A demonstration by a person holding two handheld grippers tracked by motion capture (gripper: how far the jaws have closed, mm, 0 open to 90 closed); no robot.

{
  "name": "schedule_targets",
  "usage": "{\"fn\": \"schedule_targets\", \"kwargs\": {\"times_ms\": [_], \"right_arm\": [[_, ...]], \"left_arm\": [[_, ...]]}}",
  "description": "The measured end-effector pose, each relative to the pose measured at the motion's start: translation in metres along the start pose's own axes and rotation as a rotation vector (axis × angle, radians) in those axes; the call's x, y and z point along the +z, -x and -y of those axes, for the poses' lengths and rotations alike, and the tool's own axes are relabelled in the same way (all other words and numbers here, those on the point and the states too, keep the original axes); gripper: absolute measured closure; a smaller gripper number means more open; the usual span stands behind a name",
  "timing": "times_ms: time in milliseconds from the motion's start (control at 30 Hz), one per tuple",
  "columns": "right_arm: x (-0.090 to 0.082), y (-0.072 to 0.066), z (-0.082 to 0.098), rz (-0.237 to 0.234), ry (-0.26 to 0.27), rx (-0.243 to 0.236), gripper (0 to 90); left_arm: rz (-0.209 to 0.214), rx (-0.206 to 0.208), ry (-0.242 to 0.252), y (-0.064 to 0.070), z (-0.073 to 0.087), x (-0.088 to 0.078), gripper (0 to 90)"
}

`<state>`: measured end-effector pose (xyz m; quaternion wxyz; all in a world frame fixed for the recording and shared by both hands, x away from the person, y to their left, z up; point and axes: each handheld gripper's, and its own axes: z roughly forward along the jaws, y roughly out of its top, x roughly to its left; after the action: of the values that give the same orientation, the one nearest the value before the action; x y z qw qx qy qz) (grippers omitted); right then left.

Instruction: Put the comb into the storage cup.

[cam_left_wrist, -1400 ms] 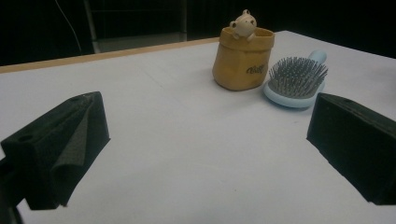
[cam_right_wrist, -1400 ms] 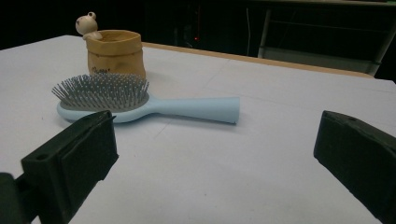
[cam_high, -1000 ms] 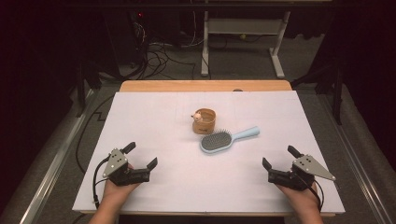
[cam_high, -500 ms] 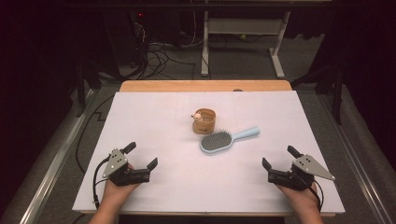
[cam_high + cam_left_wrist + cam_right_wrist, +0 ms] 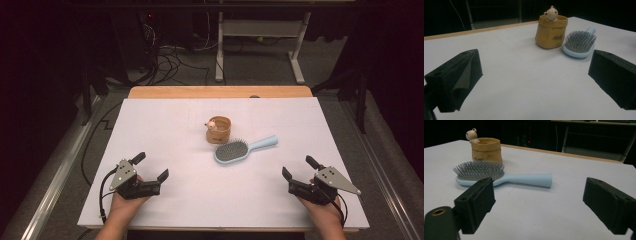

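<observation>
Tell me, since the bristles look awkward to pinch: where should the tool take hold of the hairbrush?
Probably the handle: the hairbrush lies bristles up, its straight, slim handle pointing toward the right tool. Come from above, jaws across the handle, away from the pot.

A wooden table [image 5: 215, 92] carries a large white sheet [image 5: 165, 125] that covers nearly all of its top, leaving a strip of bare wood along the far edge. Near the middle of the sheet stands a small tan pot [image 5: 219, 130] with a little bear figure [image 5: 211, 124] on its rim. Just beside the pot, on the near right, a light blue hairbrush [image 5: 240, 149] lies bristles up, its handle pointing right and away.
</observation>
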<state>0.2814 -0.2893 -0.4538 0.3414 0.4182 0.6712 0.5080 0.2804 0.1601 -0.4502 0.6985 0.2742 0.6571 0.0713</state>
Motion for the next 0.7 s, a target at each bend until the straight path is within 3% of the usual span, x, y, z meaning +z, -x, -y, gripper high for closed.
{"fn": "schedule_targets", "kwargs": {"times_ms": [267, 467, 500, 700], "right_arm": [[-0.0016, -0.0016, -0.0013, -0.018, -0.002, -0.011, 26.8], [-0.0027, -0.0017, -0.0024, -0.028, -0.009, -0.011, 40.5], [-0.003, -0.0022, -0.0026, -0.026, -0.011, -0.013, 46.6], [-0.0033, -0.004, -0.0041, -0.024, -0.021, -0.024, 58.6]], "left_arm": [[0.003, 0.002, 0.0, -0.0003, -0.0005, 0.0, 0.0], [0.002, 0.006, 0.0, -0.0007, -0.0004, 0.0003, 0.0], [0.002, 0.006, 0.0, -0.0006, -0.0003, 0.0002, 0.0], [0.003, 0.002, 0.0, -0.0002, -0.0003, 0.0, 0.0]]}}
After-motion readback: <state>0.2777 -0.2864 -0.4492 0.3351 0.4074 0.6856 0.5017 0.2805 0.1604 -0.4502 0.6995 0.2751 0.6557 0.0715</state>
